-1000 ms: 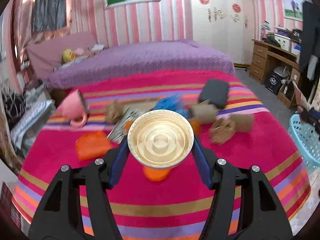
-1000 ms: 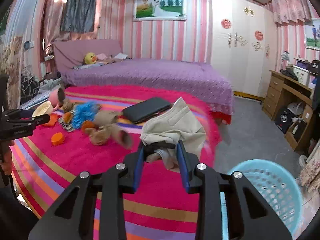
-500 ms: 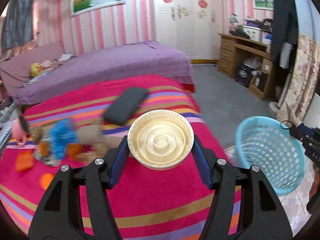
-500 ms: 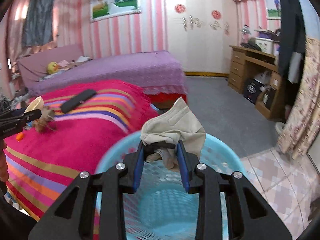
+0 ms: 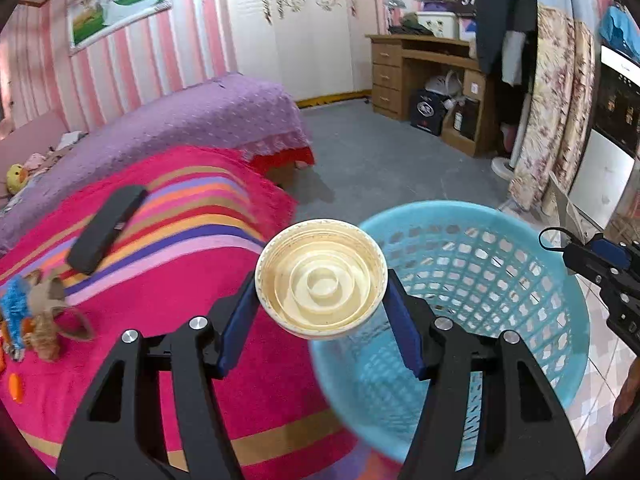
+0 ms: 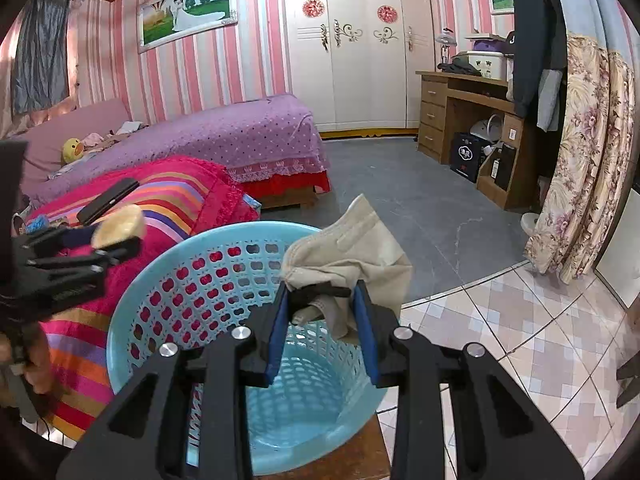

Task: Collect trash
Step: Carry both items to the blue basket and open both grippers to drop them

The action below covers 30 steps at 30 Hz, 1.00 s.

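A round cream plastic lid (image 5: 321, 279) is sitting clamped in the left gripper (image 5: 321, 300), at the rim of the light blue perforated plastic basket (image 6: 192, 280). The right gripper (image 6: 324, 312) is pinching a crumpled beige cloth (image 6: 352, 256) over the basket's mouth, beside the pink striped bedspread (image 5: 168, 264).

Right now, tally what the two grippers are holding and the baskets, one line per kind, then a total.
Cream lids: 1, in the left gripper
Beige cloths: 1, in the right gripper
Blue baskets: 1
Total: 3
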Motion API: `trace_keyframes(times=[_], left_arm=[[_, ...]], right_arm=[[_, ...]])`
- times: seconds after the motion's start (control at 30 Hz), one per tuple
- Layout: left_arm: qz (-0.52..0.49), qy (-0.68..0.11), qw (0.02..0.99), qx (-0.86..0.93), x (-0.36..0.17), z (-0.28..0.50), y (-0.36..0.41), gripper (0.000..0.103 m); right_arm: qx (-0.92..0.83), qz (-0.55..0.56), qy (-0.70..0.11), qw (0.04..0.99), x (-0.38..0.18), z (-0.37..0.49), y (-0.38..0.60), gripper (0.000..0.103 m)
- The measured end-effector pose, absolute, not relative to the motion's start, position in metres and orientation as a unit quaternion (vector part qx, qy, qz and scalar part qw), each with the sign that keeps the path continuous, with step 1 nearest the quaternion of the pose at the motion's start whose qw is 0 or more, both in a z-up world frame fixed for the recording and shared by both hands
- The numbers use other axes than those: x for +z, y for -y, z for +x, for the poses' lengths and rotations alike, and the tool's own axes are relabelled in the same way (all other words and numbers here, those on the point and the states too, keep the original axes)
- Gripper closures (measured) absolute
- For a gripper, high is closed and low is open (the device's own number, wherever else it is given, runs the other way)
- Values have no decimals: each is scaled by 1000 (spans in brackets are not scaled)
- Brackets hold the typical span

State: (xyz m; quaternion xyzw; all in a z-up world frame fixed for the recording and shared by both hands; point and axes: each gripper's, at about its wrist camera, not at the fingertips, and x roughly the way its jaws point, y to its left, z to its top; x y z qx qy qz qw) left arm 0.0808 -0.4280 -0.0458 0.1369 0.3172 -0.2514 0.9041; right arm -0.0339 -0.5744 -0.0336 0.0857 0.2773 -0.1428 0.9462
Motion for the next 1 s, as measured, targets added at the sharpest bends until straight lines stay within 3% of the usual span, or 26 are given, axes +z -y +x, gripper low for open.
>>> trace_keyframes(times=[0.27, 0.47, 0.93, 1.0], left_arm=[[138, -331, 896, -261, -56, 90, 442, 41], [136, -322, 903, -252, -52, 94, 440, 20], [115, -297, 922, -220, -31, 106, 388, 9], [110, -296, 925, -213, -29, 107, 377, 9]], right_arm=[[-143, 86, -273, 947, -38, -39, 575, 71], [-143, 87, -271, 948, -38, -39, 575, 71], [-129, 86, -266, 951, -39, -26, 566, 70], [-126, 88, -265, 952, -39, -23, 564, 65]])
